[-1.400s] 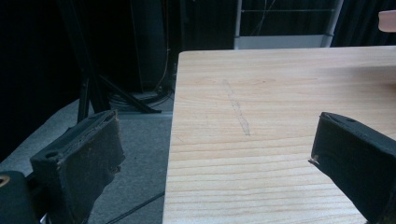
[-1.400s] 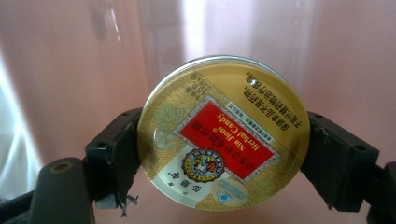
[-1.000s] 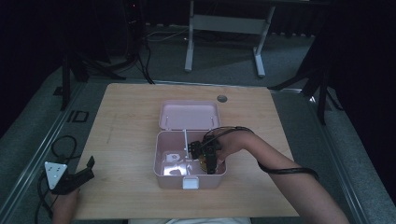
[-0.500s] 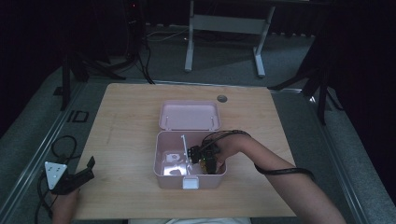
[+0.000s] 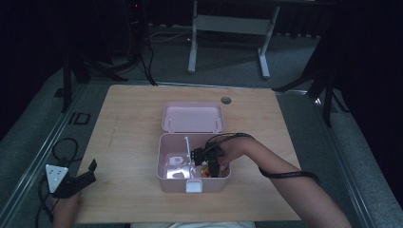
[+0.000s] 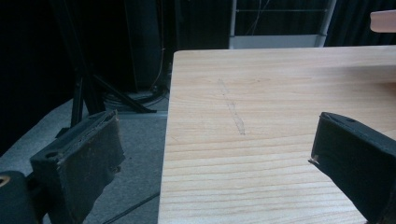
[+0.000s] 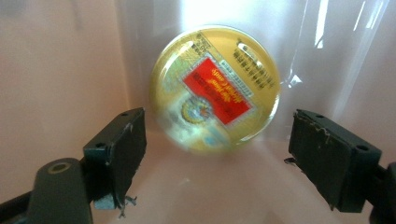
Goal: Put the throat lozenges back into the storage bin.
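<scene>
Right claw [image 7: 215, 154]: jaws apart, lowered into the pink box [image 5: 164, 164]; they flank the round yellow packet [image 7: 215, 88] without touching it, a stance that suits closing on it from both sides.
Round yellow packet: lies in the box's right compartment, against the wall, its red label turned toward the claw; its edge is blurred.
Clear film [image 7: 327, 46]: glossy sheet behind the packet, inside the same compartment.
Pink box: stands near the desk's [image 5: 128, 123] front edge; its lid [image 5: 192, 117] lies open behind it, leaving the inside reachable from above.
Divider [image 5: 188, 151]: thin upright wall splitting the box in two.
Left claw [image 5: 83, 176]: jaws apart and empty, resting at the desk's front left corner, apparently parked clear of the work.
</scene>
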A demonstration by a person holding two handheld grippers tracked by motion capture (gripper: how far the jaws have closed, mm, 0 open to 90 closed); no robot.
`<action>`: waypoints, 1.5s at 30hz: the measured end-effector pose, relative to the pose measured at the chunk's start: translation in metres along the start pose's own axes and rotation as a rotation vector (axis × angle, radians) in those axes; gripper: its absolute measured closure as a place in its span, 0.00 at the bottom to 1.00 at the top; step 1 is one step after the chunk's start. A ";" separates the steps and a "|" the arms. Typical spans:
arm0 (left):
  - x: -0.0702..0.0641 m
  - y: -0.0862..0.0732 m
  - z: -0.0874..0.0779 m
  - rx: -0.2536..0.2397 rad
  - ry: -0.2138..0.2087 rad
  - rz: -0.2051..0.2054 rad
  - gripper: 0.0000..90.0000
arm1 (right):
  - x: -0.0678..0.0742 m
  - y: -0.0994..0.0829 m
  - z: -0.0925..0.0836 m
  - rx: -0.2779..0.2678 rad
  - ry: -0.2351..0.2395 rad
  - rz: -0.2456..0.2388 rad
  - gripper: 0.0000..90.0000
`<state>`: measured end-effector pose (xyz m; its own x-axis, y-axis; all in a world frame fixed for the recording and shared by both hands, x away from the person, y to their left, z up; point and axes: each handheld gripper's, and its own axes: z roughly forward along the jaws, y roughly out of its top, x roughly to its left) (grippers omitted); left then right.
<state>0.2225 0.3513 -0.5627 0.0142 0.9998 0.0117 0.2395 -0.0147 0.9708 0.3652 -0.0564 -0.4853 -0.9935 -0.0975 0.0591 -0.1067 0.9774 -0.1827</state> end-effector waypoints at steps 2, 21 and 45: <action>0.000 0.000 0.000 -0.001 0.000 0.001 0.03 | 0.000 -0.001 -0.002 -0.005 -0.012 -0.002 0.21; 0.000 0.000 0.000 0.000 0.003 0.003 0.03 | 0.006 -0.041 -0.076 -0.214 -0.095 0.026 0.14; 0.000 0.000 0.000 0.000 0.004 0.002 0.03 | 0.006 -0.130 -0.089 -0.374 -0.121 0.181 0.15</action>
<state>0.2225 0.3510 -0.5627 0.0109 0.9998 0.0147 0.2394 -0.0169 0.9708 0.3770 -0.1671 -0.3739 -0.9947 0.0824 -0.0606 0.0696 0.9793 0.1899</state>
